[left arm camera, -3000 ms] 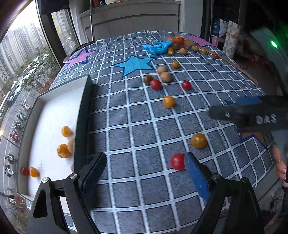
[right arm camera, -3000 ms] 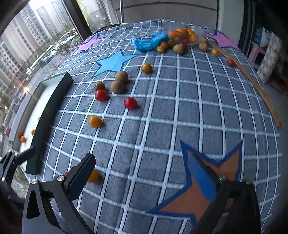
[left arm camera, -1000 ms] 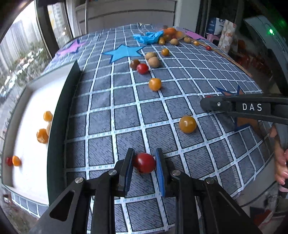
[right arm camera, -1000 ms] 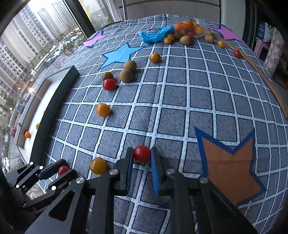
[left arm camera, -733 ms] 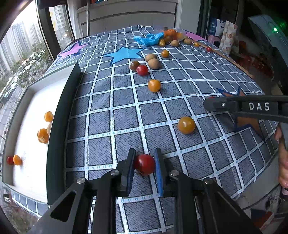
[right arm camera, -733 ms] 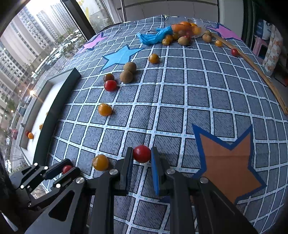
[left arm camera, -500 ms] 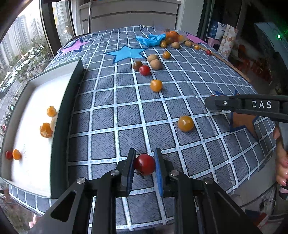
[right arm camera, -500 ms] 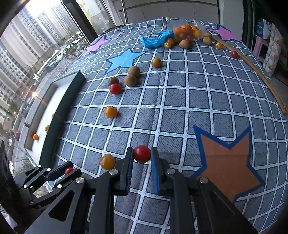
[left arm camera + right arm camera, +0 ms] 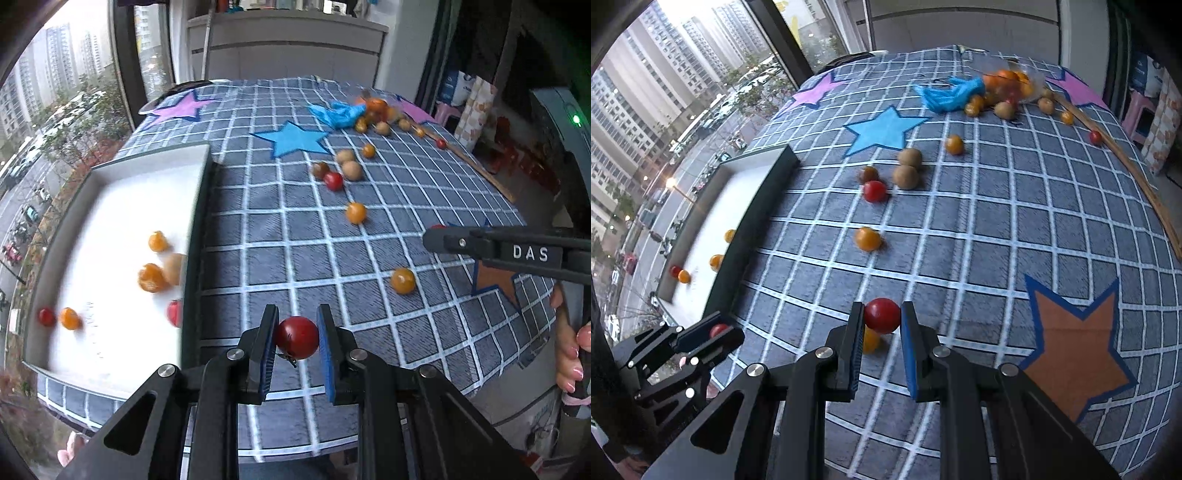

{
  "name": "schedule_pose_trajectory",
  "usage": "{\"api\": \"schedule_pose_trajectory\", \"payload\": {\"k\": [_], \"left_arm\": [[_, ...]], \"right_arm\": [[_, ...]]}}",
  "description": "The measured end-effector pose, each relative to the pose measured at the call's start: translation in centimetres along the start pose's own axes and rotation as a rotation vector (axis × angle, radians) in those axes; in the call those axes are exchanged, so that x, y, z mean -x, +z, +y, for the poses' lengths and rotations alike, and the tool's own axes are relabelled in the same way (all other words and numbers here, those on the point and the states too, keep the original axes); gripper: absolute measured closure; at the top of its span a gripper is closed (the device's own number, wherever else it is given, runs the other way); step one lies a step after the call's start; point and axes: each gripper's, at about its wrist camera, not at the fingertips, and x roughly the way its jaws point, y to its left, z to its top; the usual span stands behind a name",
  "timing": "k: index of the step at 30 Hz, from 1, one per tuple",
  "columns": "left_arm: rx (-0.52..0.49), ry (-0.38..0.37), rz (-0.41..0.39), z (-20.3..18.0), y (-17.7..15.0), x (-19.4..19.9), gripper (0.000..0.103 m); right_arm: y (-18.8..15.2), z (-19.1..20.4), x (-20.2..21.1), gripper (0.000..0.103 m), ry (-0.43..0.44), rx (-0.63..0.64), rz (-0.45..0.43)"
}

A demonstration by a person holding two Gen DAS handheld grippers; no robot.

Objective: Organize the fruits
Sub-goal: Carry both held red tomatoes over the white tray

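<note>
Left wrist view: left claw (image 9: 295, 338) clenched on a red tomato (image 9: 297, 336), lifted off the desk (image 9: 280, 236) and close to the near end of the white tray (image 9: 110, 206). Wide open 3 seconds ago, with that tomato lying on the checked cloth. Shut on it by 1 second ago. Now swung nearer the tray's dark wall.

Right wrist view: right claw (image 9: 882, 317) squeezing a second red tomato (image 9: 882, 315), also up in the air, farther from the tray than the left one. Open and empty 3 seconds ago too.

Means 2 more fruits picked up and ready to go in.

Already in the tray: a few orange fruits (image 9: 151, 277) and a small red one (image 9: 47, 316), all a bit blurry.

Left to fetch, well away from the tray: 1 orange tomato (image 9: 870, 341) just under the right claw, another orange one (image 9: 868, 239) farther up, then a loose red tomato (image 9: 874, 191) beside brown round fruits (image 9: 905, 177), and a heap by the blue bag (image 9: 951, 94) at the far end.

Probably next: carry both over the wall, then let go low to stop any rolling or bouncing out.
</note>
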Motion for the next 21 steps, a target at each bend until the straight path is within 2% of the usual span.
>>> {"api": "schedule_pose_trajectory", "payload": {"k": [6,13,21], "left_arm": [[0.052,0.029,-0.019,3.2,0.2,0.8,0.08],[0.118,0.095,-0.048,8.2,0.5,1.7,0.08],[0.169,0.165,-0.036,13.5,1.3,0.3,0.08]], "right_arm": [[1.0,2.9,-0.3,0.082,0.01,0.054,0.006],[2.7,7.6,-1.5,0.082,0.04,0.124,0.024],[5.2,13.4,-4.1,0.082,0.071,0.21,0.059]]}}
